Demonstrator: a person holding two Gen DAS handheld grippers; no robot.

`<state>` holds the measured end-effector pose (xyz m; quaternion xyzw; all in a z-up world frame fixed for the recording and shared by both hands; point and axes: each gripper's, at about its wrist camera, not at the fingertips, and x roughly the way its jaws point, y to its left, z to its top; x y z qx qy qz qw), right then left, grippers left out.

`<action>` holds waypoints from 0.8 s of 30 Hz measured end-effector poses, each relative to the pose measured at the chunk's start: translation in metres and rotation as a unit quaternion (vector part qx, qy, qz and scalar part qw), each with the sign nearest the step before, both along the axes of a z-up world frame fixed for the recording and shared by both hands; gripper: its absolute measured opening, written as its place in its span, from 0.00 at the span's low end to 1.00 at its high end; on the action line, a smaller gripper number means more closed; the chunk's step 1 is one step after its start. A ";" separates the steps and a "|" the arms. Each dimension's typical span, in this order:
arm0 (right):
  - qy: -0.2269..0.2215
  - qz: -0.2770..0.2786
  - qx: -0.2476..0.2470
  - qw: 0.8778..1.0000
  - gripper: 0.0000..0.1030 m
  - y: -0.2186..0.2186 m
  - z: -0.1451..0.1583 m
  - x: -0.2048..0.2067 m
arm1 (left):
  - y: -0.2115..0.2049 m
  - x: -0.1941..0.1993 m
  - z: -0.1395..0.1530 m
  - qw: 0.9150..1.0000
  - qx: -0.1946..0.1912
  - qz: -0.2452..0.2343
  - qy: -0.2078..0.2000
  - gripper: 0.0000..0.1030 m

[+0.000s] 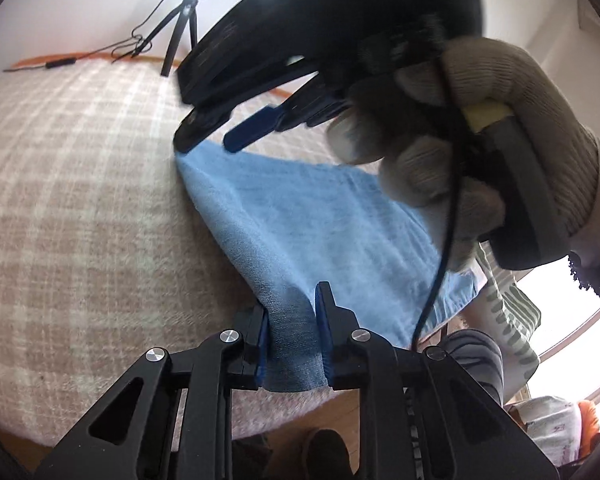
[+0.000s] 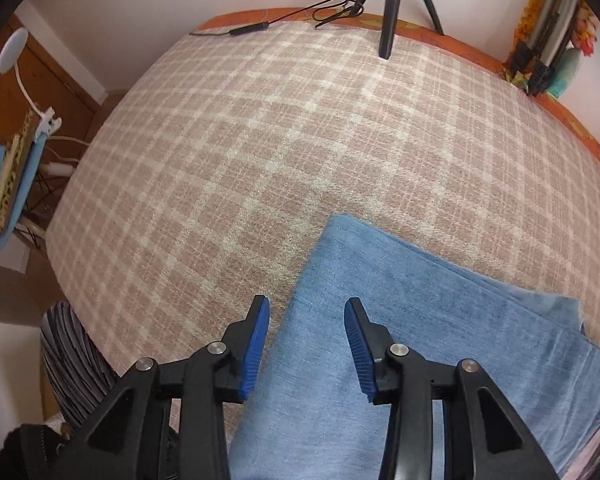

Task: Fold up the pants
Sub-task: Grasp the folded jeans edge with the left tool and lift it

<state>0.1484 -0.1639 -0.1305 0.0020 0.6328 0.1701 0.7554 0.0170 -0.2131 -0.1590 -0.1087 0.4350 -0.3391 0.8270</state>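
Observation:
Light blue pants (image 1: 312, 228) lie folded on the plaid bed cover, also seen in the right wrist view (image 2: 400, 320). My left gripper (image 1: 294, 320) has its blue pads on either side of a corner of the pants' near edge, and the cloth fills the gap between them. My right gripper (image 2: 306, 320) is open and hovers above the pants' left edge, holding nothing. In the left wrist view the right gripper (image 1: 236, 128) is above the pants' far corner, held by a gloved hand (image 1: 480, 128).
The pink and white plaid cover (image 2: 260, 140) spreads over the bed. A black tripod (image 2: 392, 0) and a cable (image 2: 292, 20) stand at the far edge. A chair with a lamp (image 2: 16, 128) is left of the bed. A striped cloth (image 2: 72, 356) hangs at the near edge.

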 end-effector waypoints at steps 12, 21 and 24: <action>0.029 0.028 -0.075 0.996 0.10 0.019 -0.027 0.004 | -0.022 -0.006 -0.004 1.000 0.027 0.013 0.004 0.22; 0.002 -0.015 -0.002 1.000 0.04 -0.025 0.004 -0.008 | -0.035 -0.004 -0.013 0.999 0.016 0.024 0.029 0.30; -0.010 -0.025 0.025 0.999 0.04 -0.043 0.016 -0.014 | -0.047 -0.010 0.000 1.000 0.006 0.004 0.006 0.19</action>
